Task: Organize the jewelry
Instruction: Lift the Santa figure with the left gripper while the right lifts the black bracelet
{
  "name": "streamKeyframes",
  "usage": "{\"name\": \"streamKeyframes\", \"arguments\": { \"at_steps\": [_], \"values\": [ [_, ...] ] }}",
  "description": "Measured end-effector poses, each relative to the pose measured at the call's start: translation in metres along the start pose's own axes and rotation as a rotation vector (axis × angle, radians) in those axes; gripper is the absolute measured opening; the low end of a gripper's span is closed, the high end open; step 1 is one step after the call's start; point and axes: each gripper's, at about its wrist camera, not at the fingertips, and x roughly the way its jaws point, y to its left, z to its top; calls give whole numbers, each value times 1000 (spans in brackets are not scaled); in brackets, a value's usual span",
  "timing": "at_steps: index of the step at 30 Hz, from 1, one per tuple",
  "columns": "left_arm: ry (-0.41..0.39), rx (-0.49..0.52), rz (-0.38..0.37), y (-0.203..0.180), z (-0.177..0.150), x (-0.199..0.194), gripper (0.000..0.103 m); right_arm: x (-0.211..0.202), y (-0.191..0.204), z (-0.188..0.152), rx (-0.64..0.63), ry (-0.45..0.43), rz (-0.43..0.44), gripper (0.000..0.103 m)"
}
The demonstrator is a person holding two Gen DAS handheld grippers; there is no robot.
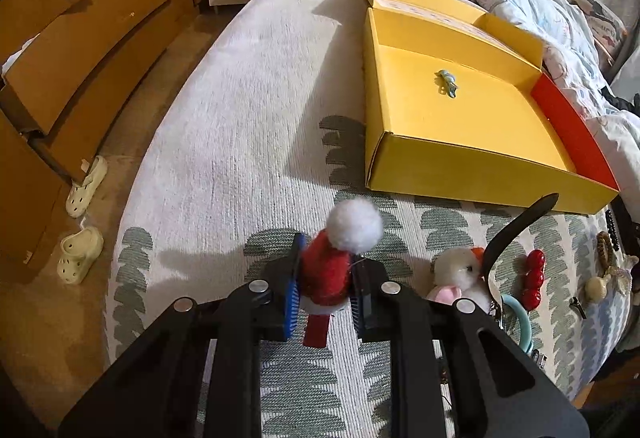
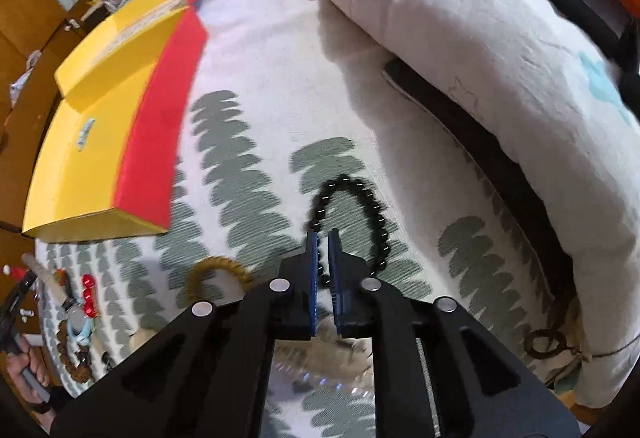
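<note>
My left gripper (image 1: 325,280) pinches one red Santa-hat hair clip (image 1: 326,278) with a white pompom, held above the bedspread (image 1: 240,118) near its front edge. My right gripper (image 2: 323,270) has its jaws pressed nearly together on one black bead bracelet (image 2: 360,194), whose loop lies on the bedspread ahead of the fingertips.

One yellow box (image 1: 460,118) with a red side sits open toward the bedspread's middle, holding a single pale blue hair clip (image 1: 447,82).

Only the left wrist view shows the box's inside clearly, plus a white plush clip (image 1: 460,270), a red berry clip (image 1: 535,278) and two cream clogs (image 1: 82,218) on the floor. Only the right wrist view shows an amber coil hair tie (image 2: 216,272) left of my fingers, and my left hand (image 2: 24,370) low at the bedspread's front left corner, gripping its handle.

Both grippers point forward across the bed, tilted downward.
</note>
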Motion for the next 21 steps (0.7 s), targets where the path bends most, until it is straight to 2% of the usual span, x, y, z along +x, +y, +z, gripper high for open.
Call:
{"name": "streamKeyframes", "arguments": {
  "at_steps": [4,13,15,17,19,21],
  "values": [
    [-1,2,1,-1,0,-1,21,11,1,5,-14,28,15,14],
    [-2,9,7,-5,1,0,21,28,14,11,-56,78,-26,17],
    [-4,8,9,-5,1,-1,21,28,16,11,-66,87,-32,28],
    [-5,7,8,-5,2,-1,21,27,19,10,-76,85,-38,65],
    [-6,9,8,-5,1,-1,21,27,21,10,-82,79,-54,67],
    [-6,10,9,-6,1,-1,21,27,18,11,-46,96,-31,64]
  ]
}}
